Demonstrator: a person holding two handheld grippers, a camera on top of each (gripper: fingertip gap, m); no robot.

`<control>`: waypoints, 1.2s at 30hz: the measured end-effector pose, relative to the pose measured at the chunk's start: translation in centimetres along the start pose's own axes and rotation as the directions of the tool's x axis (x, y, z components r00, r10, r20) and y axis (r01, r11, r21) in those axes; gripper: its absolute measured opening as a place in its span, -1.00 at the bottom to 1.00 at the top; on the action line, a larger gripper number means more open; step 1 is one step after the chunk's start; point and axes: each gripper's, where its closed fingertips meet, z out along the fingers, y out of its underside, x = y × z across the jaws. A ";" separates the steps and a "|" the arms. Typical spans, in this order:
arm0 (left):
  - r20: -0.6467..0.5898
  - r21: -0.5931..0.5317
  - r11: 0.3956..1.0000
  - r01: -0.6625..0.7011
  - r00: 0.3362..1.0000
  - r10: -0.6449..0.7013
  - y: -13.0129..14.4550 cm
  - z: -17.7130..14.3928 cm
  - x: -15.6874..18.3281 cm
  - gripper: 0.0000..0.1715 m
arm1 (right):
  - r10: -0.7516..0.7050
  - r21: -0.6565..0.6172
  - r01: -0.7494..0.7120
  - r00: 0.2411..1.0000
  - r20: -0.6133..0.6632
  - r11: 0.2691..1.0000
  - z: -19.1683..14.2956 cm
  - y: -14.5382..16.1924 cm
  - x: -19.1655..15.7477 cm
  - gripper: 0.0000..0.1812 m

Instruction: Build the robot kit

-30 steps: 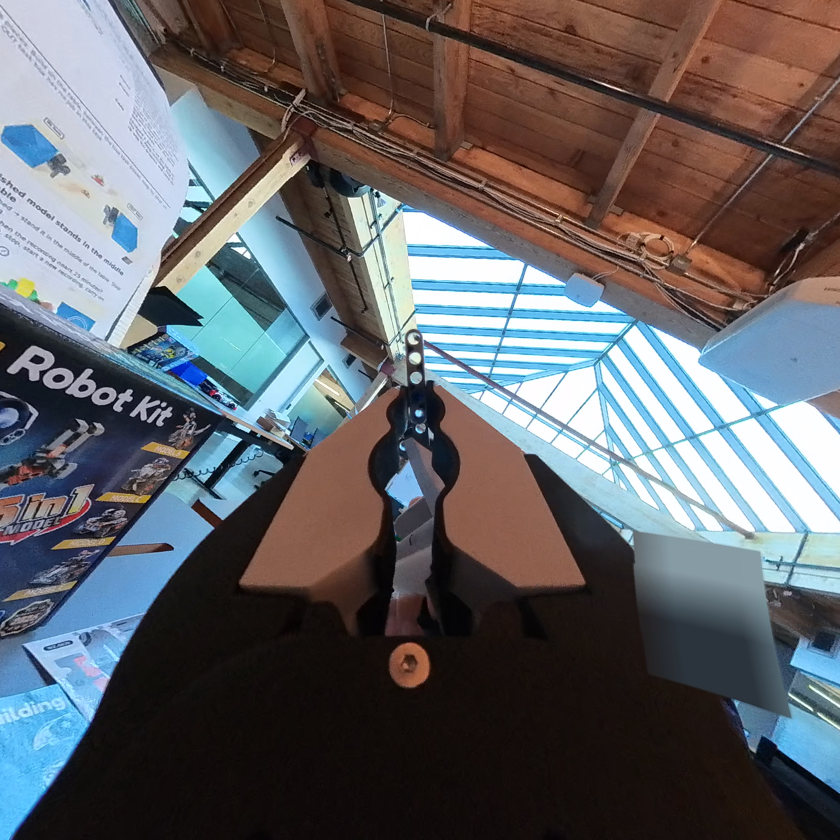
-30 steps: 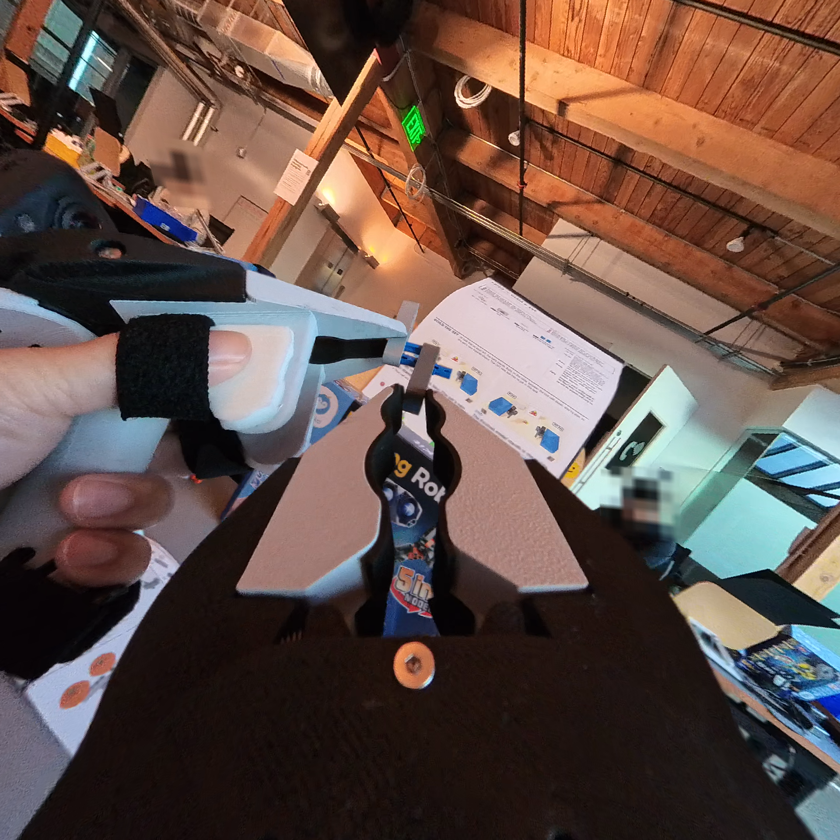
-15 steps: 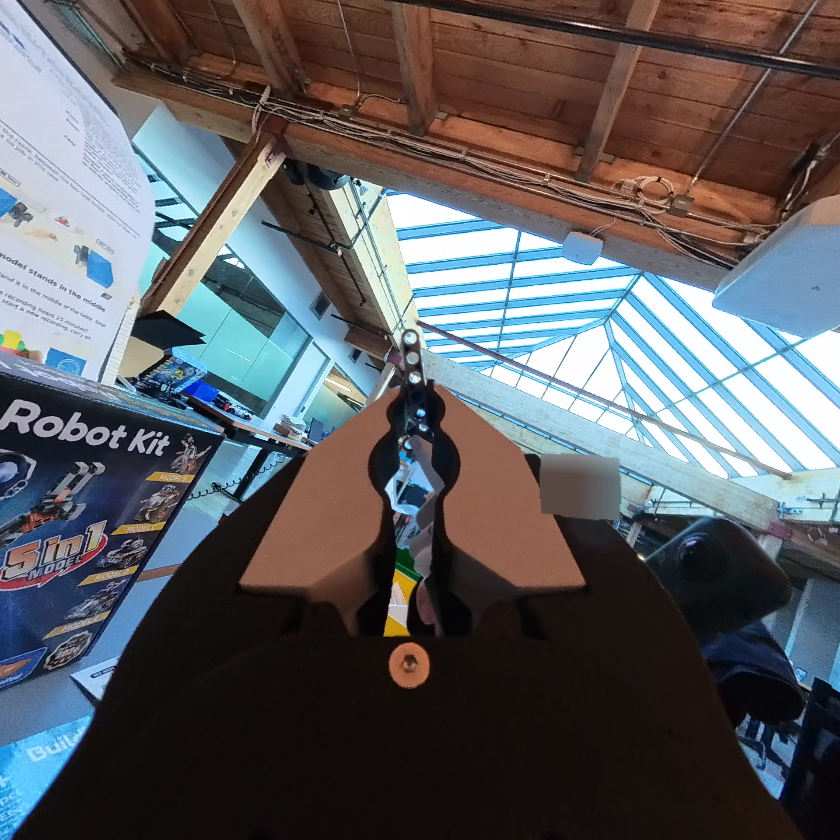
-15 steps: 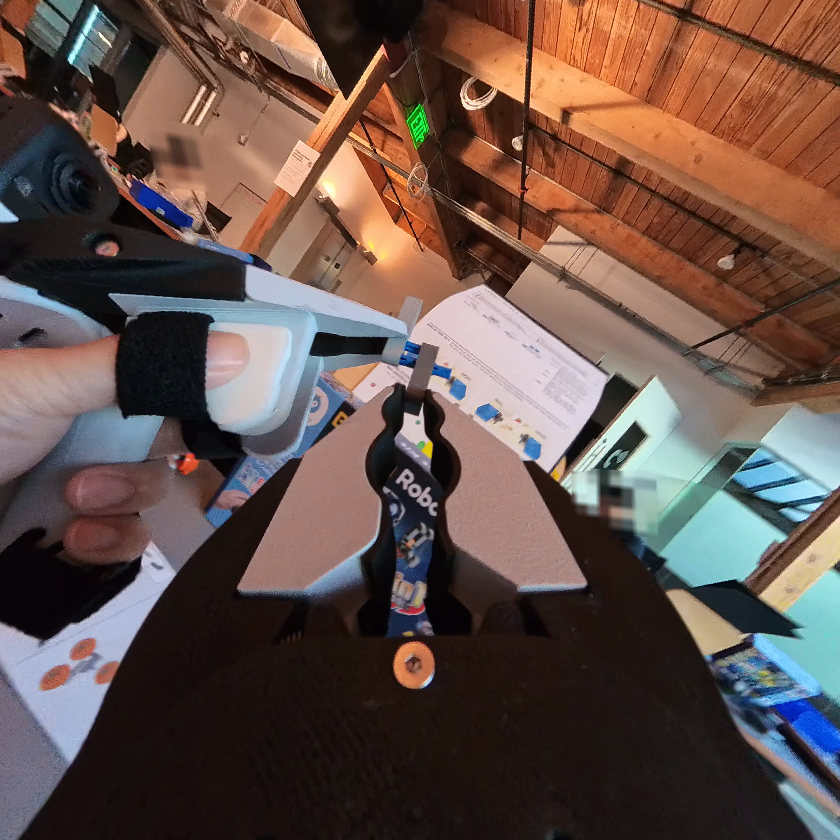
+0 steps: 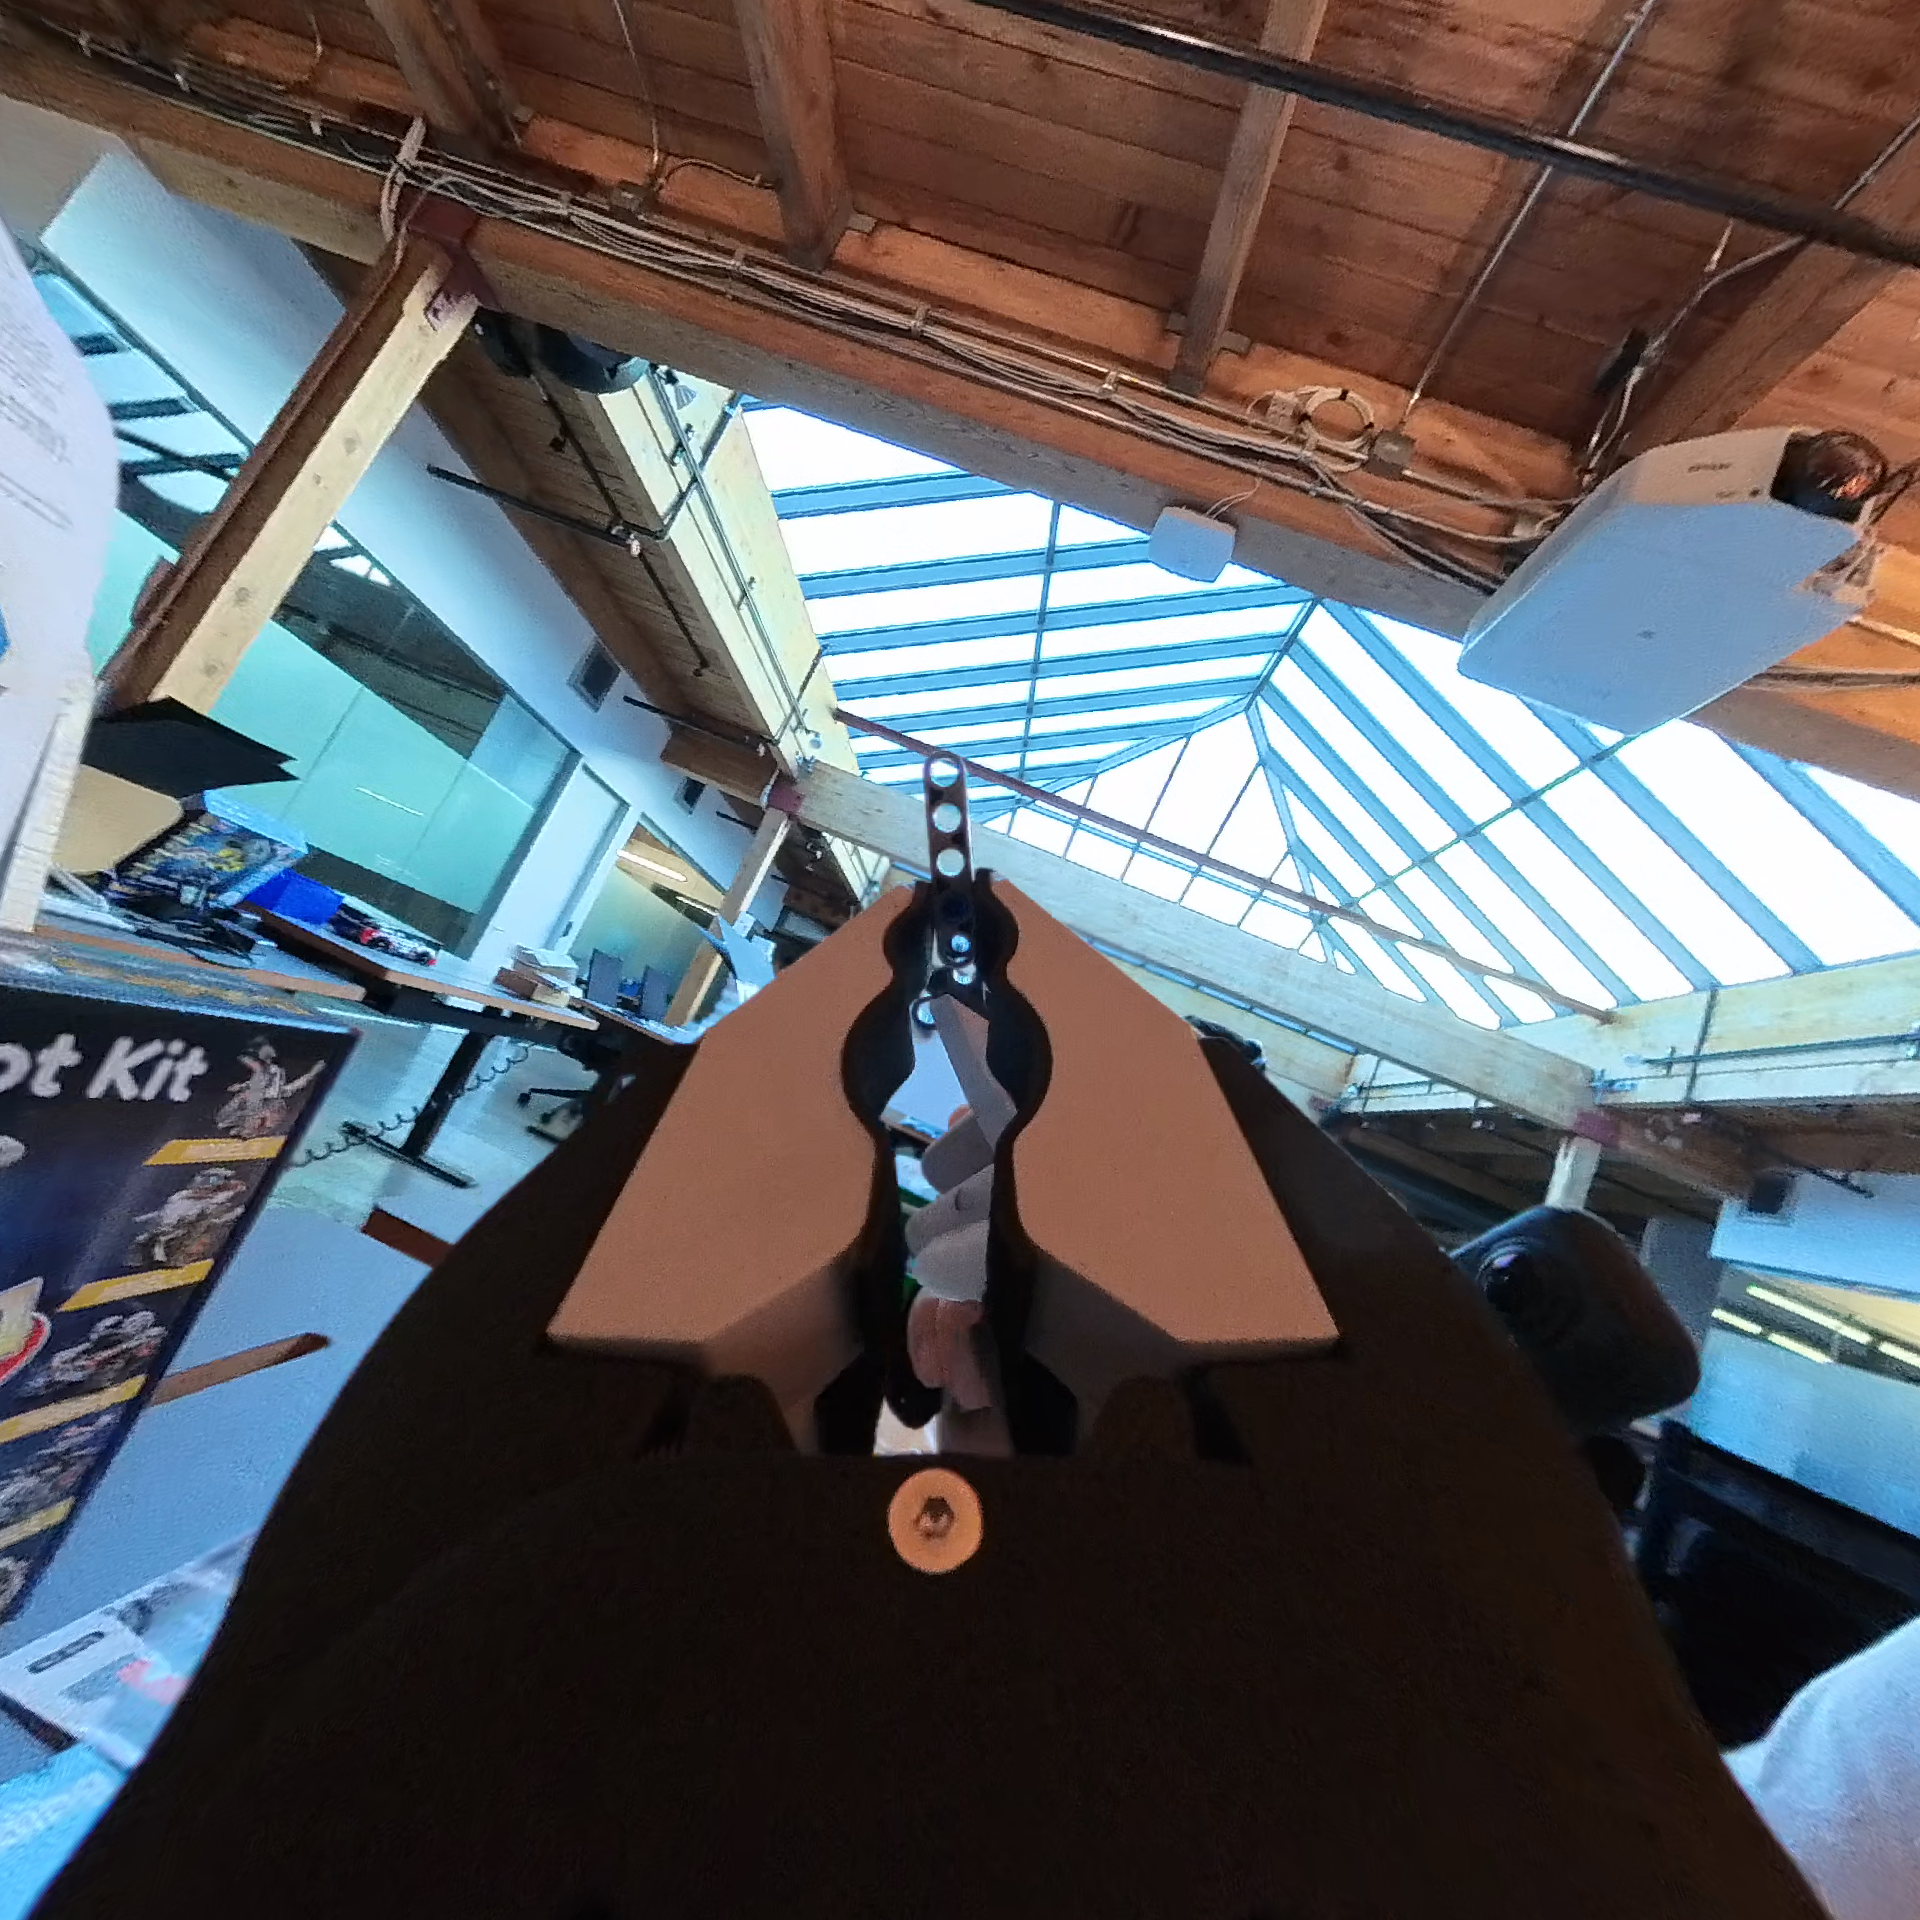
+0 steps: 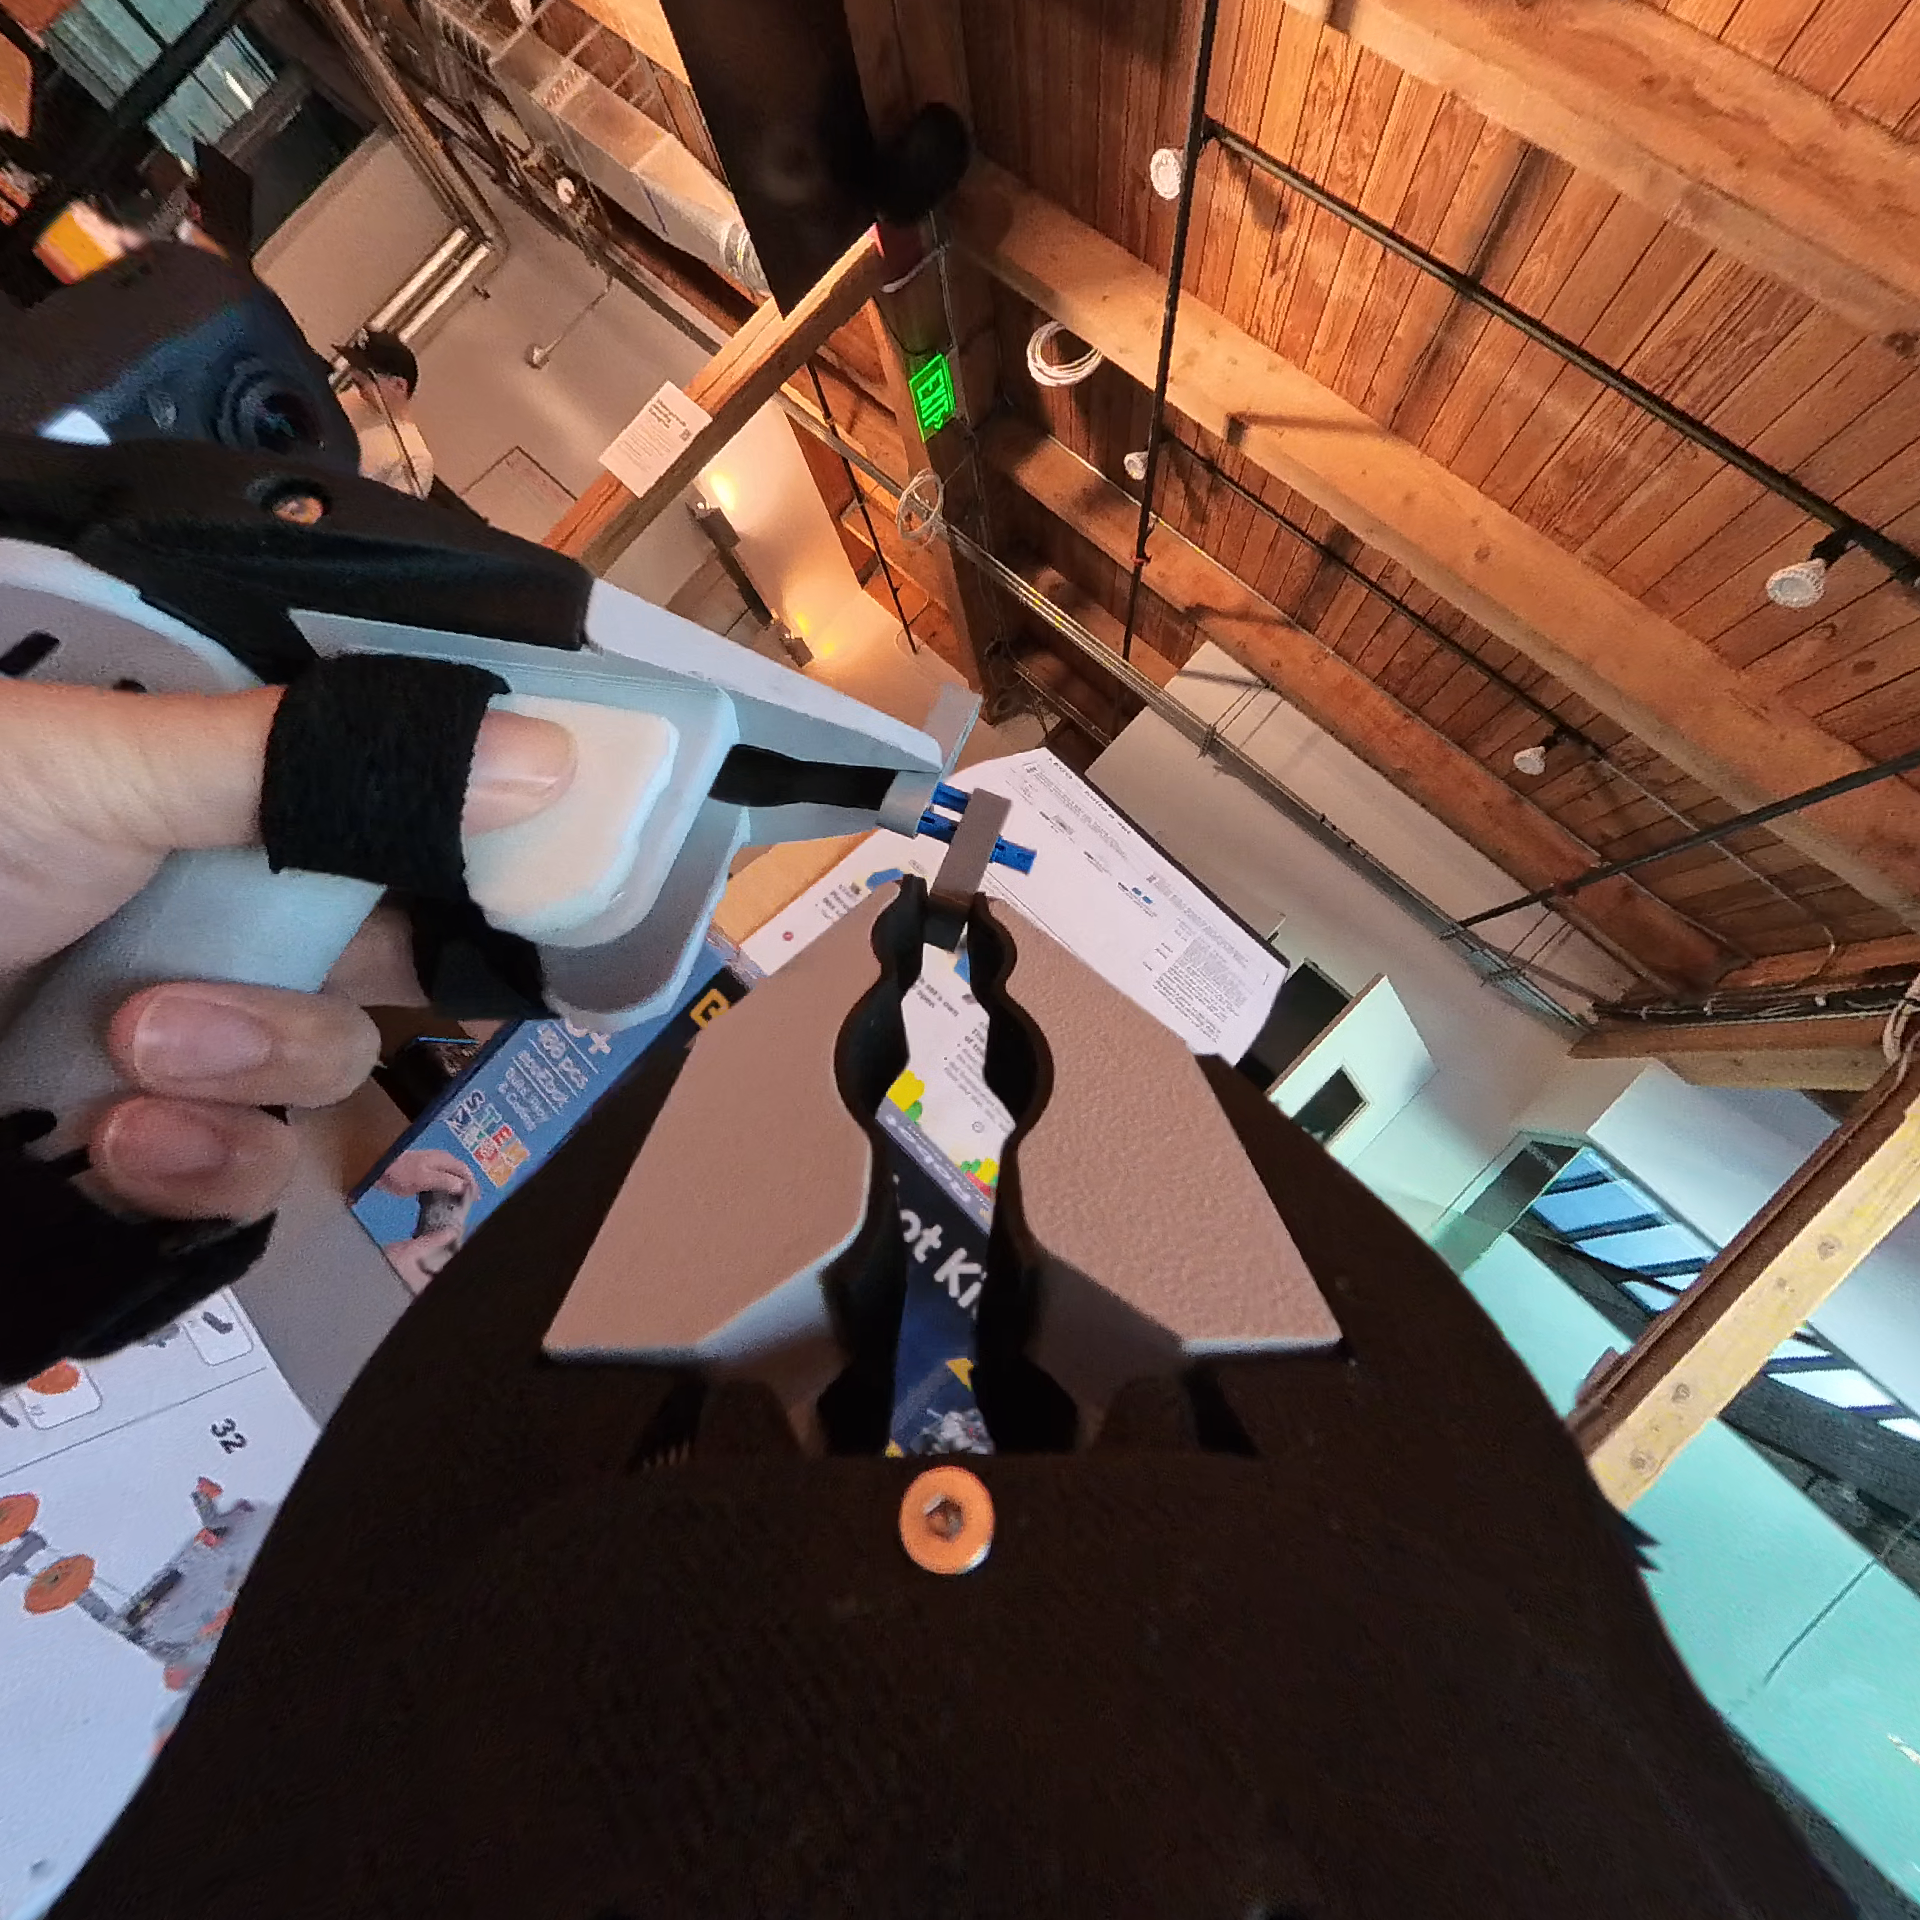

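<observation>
**Right gripper**: closed on the lower end of a grey beam. The beam stood up out of the tips, and its long axis carried on along the line of the fingers. In the right wrist view it showed edge-on as a narrow strip. In the left wrist view it showed face-on, with its row of holes visible against the skylight.

**Left gripper**: closed on a blue pin. A hand held this gripper, and it came in from the left of the right gripper, roughly square to it. Its tips lay just beside the flat face of the beam, above the right gripper's tips.

**Pin and beam:** the pin lay crosswise to the beam, in line with the left gripper's fingers. Blue showed on both sides of the beam, so the pin appeared to pass through one of the holes. How far it was seated could not be told. The near end of the pin was in the left tips. The far end stood clear of the beam on the side away from them.

**Position:** both grippers were raised and tilted upward, with the beam and pin held in the air between them, clear of any surface. The left gripper was the nearer to the pin, and the right was the only one in contact with the beam.

**Surroundings:** a dark printed box stood behind and below. A white printed sheet stood propped up beyond the beam. An open booklet lay under the hand. Wooden ceiling beams were overhead.
</observation>
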 end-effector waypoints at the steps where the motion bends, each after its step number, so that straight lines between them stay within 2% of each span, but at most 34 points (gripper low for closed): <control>1: 0.000 0.004 1.000 0.020 1.000 -0.020 0.0 0.0 -0.1 -0.95 | -0.024 -0.001 0.024 1.000 -0.004 1.000 0.0 0.0 0.0 -0.95; 4: 0.000 0.040 0.998 0.054 0.999 -0.054 0.0 0.0 -0.2 -0.95 | -0.044 -0.021 0.044 0.999 -0.010 0.999 0.1 0.1 0.0 -0.95; 9: 0.016 0.064 0.997 -0.037 0.999 0.036 -0.2 -0.3 -0.2 -0.95 | -0.023 -0.032 0.023 1.000 -0.002 0.999 0.3 0.0 -0.3 -0.94; 13: 0.010 0.048 0.999 -0.008 1.000 0.007 -0.2 -0.3 -0.4 -0.95 | -0.040 -0.031 0.040 0.999 0.017 0.999 0.3 0.2 -0.5 -0.94; 17: 0.059 0.042 0.996 -0.082 0.995 0.080 0.0 -0.3 -0.4 -0.95 | -0.040 -0.036 0.040 0.999 0.004 0.999 0.4 0.3 -0.3 -0.94; 23: 0.106 0.103 0.982 -0.158 0.983 0.148 -0.6 -0.7 -0.2 -0.95 | -0.048 -0.050 0.046 0.998 -0.045 0.998 0.6 -0.2 -0.7 -0.95; 26: 0.058 0.145 0.984 -0.104 0.994 0.096 -0.8 -0.8 0.3 -0.95 | -0.049 -0.027 0.048 0.998 -0.046 0.998 0.5 -0.7 -0.8 -0.94; 30: -0.077 0.189 0.981 0.047 0.996 -0.032 -1.1 -0.8 0.8 -0.95 | -0.037 -0.015 0.037 0.999 -0.039 0.999 0.4 -1.4 -0.6 -0.94; 36: -0.192 0.235 0.963 0.135 0.977 -0.090 -1.6 -1.1 1.7 -0.95 | 0.006 -0.026 -0.007 0.999 -0.036 1.000 0.4 -2.4 -0.5 -0.94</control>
